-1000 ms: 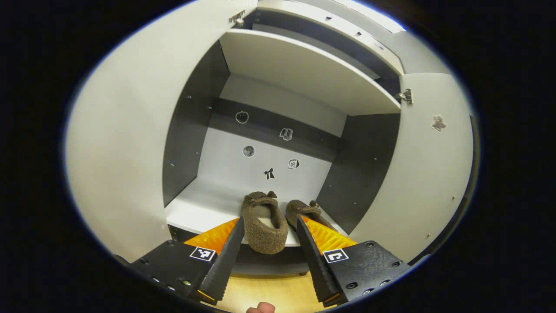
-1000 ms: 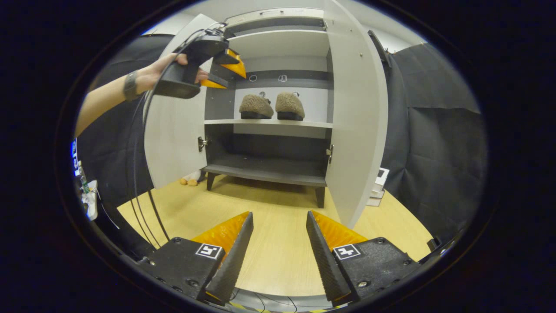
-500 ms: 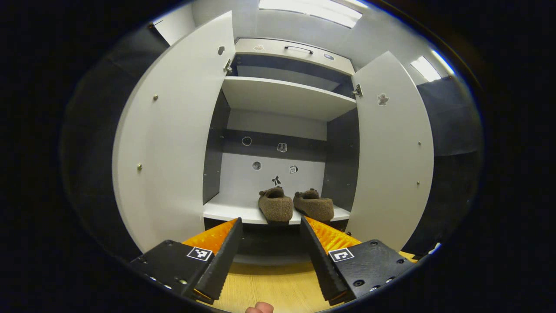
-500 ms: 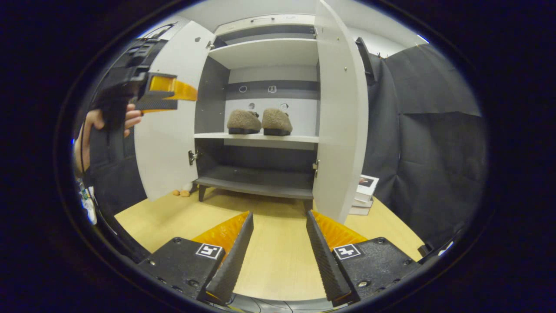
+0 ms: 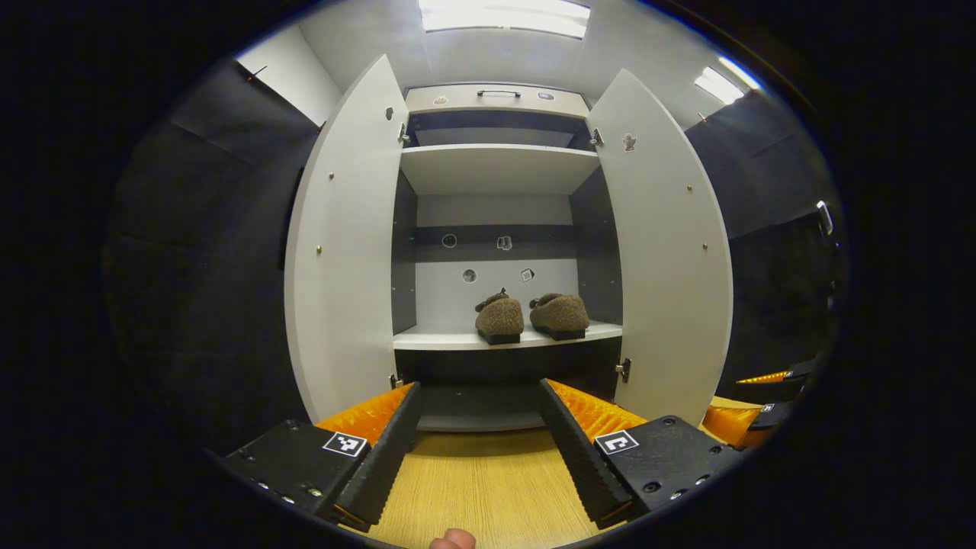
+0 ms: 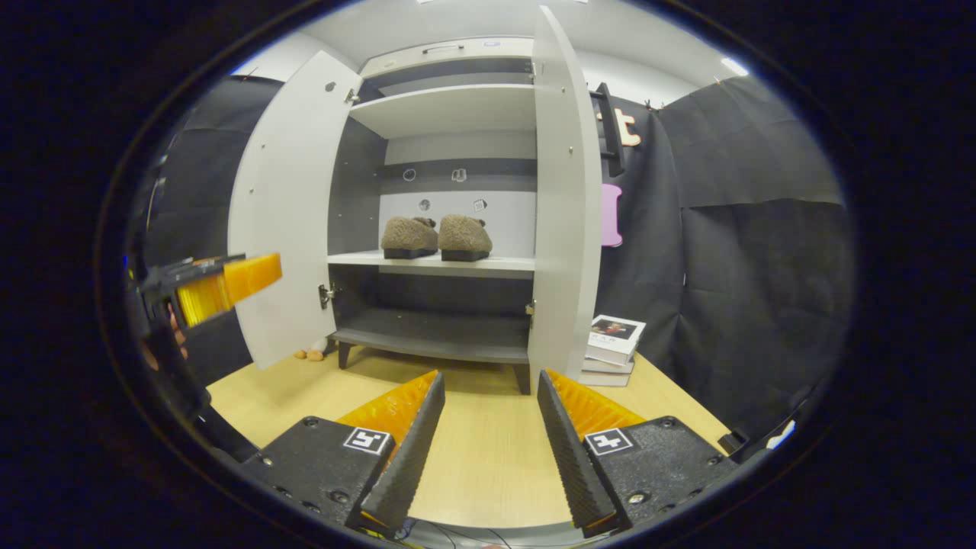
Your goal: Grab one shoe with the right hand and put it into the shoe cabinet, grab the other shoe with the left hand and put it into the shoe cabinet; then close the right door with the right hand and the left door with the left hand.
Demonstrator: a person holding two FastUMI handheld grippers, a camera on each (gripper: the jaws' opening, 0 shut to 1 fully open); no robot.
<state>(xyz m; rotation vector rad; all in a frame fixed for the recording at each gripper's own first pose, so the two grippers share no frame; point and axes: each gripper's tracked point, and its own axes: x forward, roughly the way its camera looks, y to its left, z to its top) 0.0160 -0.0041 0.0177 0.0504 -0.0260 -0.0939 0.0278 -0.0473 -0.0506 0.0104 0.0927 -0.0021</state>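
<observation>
Two brown fuzzy shoes sit side by side on the middle shelf of the white shoe cabinet [image 5: 496, 169], one on the left [image 5: 499, 316] [image 6: 409, 235] and one on the right [image 5: 560, 313] [image 6: 463, 235]. The left door [image 5: 343, 244] [image 6: 286, 213] and the right door [image 5: 663, 252] [image 6: 560, 206] both stand wide open. My left gripper [image 5: 479, 387] is open and empty, well back from the cabinet and low over the floor; in the right gripper view it sits at the left edge [image 6: 221, 278]. My right gripper [image 6: 490, 377] is open and empty too, in front of the right door's edge.
The floor [image 6: 473, 450] in front of the cabinet is light wood. A stack of books [image 6: 614, 347] lies on the floor right of the cabinet. A small toy [image 6: 313, 353] lies under the left door. Black cloth walls stand on both sides.
My left gripper has drawn back from the shelf and dropped lower, still open. Both shoes stay on the shelf. My right gripper has barely moved.
</observation>
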